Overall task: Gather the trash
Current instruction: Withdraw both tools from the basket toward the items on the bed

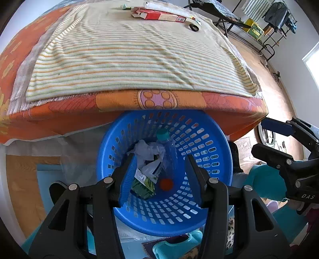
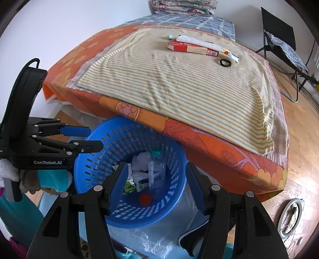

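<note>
Both the left gripper (image 1: pixel 159 175) and right gripper (image 2: pixel 157 186) hang spread and empty above the blue basket (image 1: pixel 217 159), which holds a plastic bottle (image 1: pixel 168 151)

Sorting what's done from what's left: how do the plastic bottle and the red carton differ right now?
The plastic bottle lies inside the blue basket among crumpled paper; the red carton lies on the striped blanket on the bed. The bottle is clear with a teal cap; the carton is opaque red and white cardboard. The bottle leans steeply against the basket wall; the carton lies flat. Neither is held by a gripper.
</note>
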Demonstrator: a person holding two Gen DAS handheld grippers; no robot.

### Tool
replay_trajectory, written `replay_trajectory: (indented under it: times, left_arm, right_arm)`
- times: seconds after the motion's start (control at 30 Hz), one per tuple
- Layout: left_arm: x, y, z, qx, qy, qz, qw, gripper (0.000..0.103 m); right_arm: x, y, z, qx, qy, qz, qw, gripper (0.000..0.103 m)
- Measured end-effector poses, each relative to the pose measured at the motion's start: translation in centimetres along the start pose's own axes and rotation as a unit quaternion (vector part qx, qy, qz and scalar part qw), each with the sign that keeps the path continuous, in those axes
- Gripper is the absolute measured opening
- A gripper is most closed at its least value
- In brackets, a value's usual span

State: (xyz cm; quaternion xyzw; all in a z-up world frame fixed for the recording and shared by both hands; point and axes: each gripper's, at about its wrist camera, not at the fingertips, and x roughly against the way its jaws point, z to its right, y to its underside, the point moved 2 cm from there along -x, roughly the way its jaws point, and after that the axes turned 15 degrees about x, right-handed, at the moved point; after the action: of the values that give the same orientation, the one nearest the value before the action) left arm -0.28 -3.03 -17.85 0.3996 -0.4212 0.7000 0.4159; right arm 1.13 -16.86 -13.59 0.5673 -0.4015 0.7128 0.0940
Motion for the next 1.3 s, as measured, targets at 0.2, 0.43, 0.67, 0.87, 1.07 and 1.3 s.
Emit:
replay_trajectory:
  times: [0.2, 0.43, 0.67, 0.87, 1.07, 1.3]
  left_arm:
    - [0.6, -0.4, 0.6, -0.010, -0.003, 0.016, 0.9998, 0.051]
    - [2.4, -1.3, 2.2, -0.035, -0.010, 0.061, 0.9975, 0.051]
    - [4.1, -2.6, 3.8, -0.061, -0.009, 0.098, 0.9933, 0.051]
    - [4.7, -3.5, 4.7, -0.069, -0.004, 0.109, 0.9916, 0.051]
    - [4.8, -5.5, 5.2, -0.066, 0.007, 0.102, 0.9926, 0.051]
    - [4.9, -10.0, 5.8, -0.066, 0.031, 0.092, 0.9931, 0.051]
  right_arm:
    - [0.3, -0.4, 0.5, -0.005, 0.010, 0.007, 1.000, 0.059]
    - [1.0, -0.9, 2.0, -0.024, 0.038, 0.021, 0.999, 0.059]
    - [2.0, -1.5, 4.4, -0.053, 0.065, 0.048, 0.995, 0.060]
    - [2.8, -2.2, 6.5, -0.078, 0.079, 0.074, 0.991, 0.068]
    - [3.0, -3.0, 9.0, -0.108, 0.074, 0.089, 0.987, 0.070]
    - [3.7, -3.9, 11.8, -0.151, 0.072, 0.108, 0.980, 0.077]
